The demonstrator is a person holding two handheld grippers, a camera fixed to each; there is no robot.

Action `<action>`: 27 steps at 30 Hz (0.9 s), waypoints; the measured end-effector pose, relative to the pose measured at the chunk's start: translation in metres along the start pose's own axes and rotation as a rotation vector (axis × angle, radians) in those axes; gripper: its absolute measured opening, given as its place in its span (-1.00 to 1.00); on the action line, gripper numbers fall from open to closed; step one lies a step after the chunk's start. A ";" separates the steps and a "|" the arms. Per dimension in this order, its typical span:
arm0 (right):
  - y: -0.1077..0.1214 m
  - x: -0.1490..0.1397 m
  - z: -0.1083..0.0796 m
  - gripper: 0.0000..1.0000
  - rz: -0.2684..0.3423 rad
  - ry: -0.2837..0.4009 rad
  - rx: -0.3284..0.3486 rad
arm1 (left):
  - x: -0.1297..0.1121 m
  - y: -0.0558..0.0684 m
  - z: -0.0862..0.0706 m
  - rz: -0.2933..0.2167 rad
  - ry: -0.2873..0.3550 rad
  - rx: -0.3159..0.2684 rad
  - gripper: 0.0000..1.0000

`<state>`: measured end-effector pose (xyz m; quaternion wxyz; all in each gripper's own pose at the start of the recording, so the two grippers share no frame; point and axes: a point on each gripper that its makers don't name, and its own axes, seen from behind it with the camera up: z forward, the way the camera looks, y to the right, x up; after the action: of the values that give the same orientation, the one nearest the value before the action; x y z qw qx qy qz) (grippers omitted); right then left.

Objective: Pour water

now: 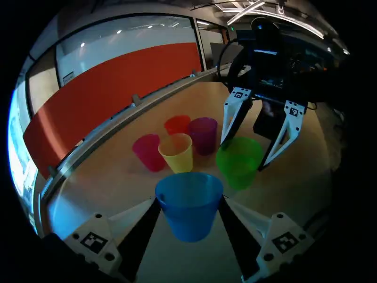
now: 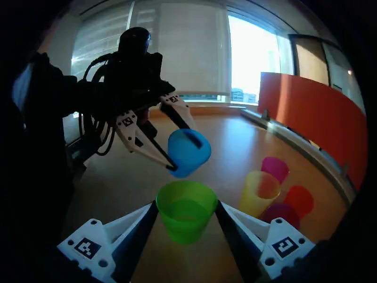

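two cups are gripped, one per claw. the left gripper [image 1: 189,199] is clamped on the blue cup [image 1: 189,212], its fingers pressing both sides. in the right gripper view that cup is tilted, just beyond the green cup [image 2: 184,217], which the right gripper [image 2: 186,204] squeezes between its fingers. nearby, the pink cup [image 1: 148,151], yellow cup [image 1: 176,153], orange cup [image 1: 177,124] and purple cup [image 1: 203,135] cluster on the wooden table [image 1: 118,181].

left tool [image 1: 190,203]: white fingers [image 1: 120,220], black pads [image 1: 143,233] | right tool [image 2: 186,205]: same, tag markers [image 2: 89,248]
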<state>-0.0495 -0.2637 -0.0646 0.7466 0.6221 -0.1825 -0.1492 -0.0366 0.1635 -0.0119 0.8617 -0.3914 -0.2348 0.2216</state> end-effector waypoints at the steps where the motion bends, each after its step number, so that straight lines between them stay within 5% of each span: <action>1: 0.000 -0.001 0.000 0.81 -0.001 -0.003 0.000 | 0.000 0.000 0.001 0.003 -0.002 -0.001 0.69; 27: 0.005 -0.016 -0.002 0.81 0.001 -0.040 0.009 | -0.015 0.008 0.016 0.043 -0.061 -0.042 0.70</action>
<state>-0.0633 -0.2542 -0.0616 0.7400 0.6223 -0.1987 -0.1603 -0.0592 0.1692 -0.0124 0.8407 -0.4075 -0.2573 0.2468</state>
